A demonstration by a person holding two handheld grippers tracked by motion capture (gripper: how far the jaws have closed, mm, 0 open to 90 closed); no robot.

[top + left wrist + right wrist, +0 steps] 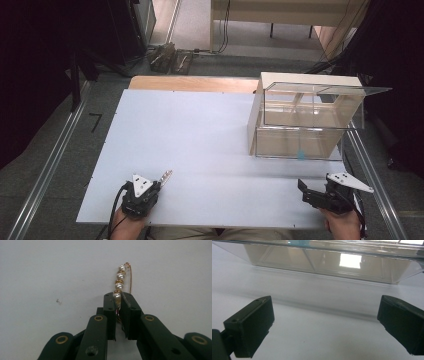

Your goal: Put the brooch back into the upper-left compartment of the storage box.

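Looks like a lab or test room set up for recording, not a home. A plain white board point(200, 145) is laid over a wooden table point(190, 83), flanked by metal rails point(45, 170) on a grey carpeted floor point(100, 100). Dark curtains point(35, 75) are hung along both sides. Loose cables point(330, 55) are trailed across the floor at the back, where another bare table point(280, 10) is parked.
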